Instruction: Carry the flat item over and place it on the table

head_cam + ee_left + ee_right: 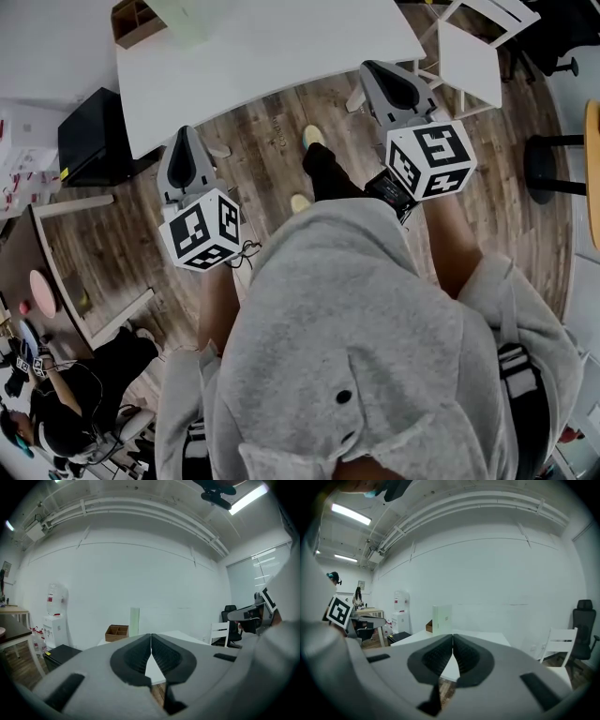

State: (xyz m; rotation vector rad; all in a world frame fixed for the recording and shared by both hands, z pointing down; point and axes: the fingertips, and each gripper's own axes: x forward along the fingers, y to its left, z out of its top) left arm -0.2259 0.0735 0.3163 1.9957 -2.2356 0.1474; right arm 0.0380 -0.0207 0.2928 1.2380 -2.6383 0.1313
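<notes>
This looks like the approach step. The person faces the white desk (281, 56), and the likely flat item, a pale green board (442, 617), stands upright at the desk's far edge, just beside a wooden box (116, 632). The left gripper (151, 635) and right gripper (453, 636) point toward the desk from short of its near edge. On both, the fingers (135, 656) are pressed together with nothing between them. Next, I judge, the fingers must part and reach across the desk to take the board by its edges.

Flat pale box (441, 618) upright on tbl (489, 637)
</notes>
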